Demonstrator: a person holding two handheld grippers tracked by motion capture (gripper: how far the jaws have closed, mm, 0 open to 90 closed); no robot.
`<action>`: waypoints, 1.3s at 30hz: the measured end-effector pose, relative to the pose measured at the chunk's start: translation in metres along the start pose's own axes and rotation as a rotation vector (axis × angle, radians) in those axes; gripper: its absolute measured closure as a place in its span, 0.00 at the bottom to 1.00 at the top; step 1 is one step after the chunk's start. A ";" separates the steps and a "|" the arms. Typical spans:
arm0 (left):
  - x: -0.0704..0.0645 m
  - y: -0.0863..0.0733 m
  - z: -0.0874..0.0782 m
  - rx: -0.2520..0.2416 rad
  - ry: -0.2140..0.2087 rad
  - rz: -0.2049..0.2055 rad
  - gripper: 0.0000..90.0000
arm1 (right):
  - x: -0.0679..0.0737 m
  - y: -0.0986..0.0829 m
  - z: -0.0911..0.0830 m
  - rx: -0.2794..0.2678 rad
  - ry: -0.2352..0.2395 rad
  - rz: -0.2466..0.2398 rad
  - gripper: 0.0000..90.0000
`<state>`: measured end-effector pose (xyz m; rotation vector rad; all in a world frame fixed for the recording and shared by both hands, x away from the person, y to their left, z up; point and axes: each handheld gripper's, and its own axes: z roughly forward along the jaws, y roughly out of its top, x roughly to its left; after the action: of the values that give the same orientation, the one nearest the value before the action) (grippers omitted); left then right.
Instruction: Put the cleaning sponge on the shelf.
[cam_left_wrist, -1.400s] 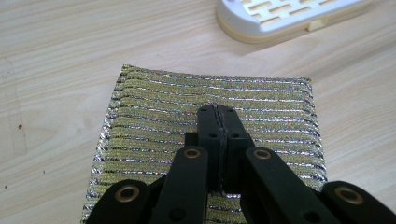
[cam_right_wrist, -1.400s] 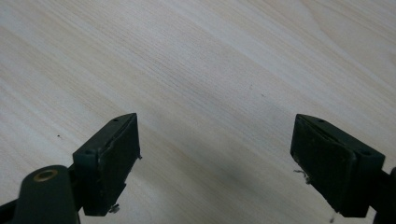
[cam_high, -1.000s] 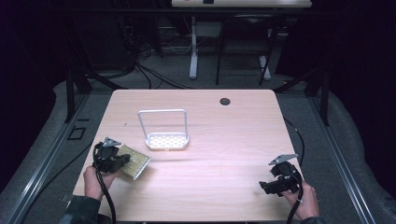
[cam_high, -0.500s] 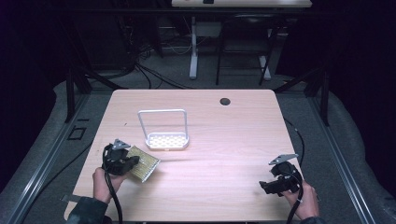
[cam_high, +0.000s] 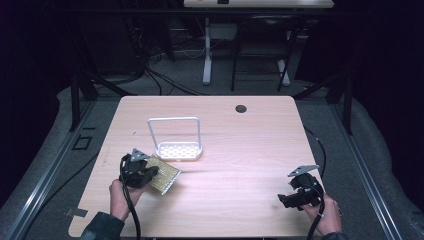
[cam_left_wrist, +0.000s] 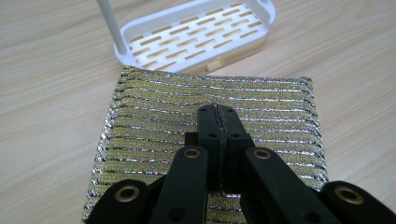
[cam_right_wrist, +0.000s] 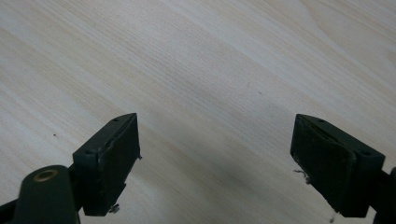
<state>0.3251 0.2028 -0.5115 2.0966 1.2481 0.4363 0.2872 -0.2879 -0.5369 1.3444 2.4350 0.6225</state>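
While the wooden table (cam_high: 240, 150) carries little else, the work in hand looks to be getting the sponge into the white slotted holder (cam_high: 179, 149), and by my reading it is about midway. The holder stands toward the left middle of the table with its wire handle upright and its tray bare, so the placing is not yet done. The gold and silver striped scouring sponge (cam_left_wrist: 210, 100) sits just short of the holder, its far edge close beside the tray's rim; whether it is lifted or resting on the wood I cannot tell. The left claw (cam_left_wrist: 218, 122) is clamped tight on the sponge's near part. The right claw (cam_right_wrist: 215, 158) hangs spread wide over bare wood at the table's near right, holding nothing. What remains is carrying the sponge over the rim, setting it down and letting go.
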 end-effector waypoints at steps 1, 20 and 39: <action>-0.001 0.001 0.000 0.000 -0.002 0.001 1.00 | 0.000 0.000 0.000 0.000 0.000 0.000 0.17; -0.017 0.022 0.014 -0.102 0.033 -0.102 1.00 | 0.000 -0.001 -0.001 0.007 0.003 0.003 0.17; -0.038 0.048 0.052 -0.208 0.143 -0.226 1.00 | -0.001 -0.001 -0.001 0.004 0.007 -0.005 0.17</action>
<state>0.3680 0.1353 -0.5150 1.7538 1.4374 0.5939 0.2867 -0.2898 -0.5367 1.3402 2.4460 0.6225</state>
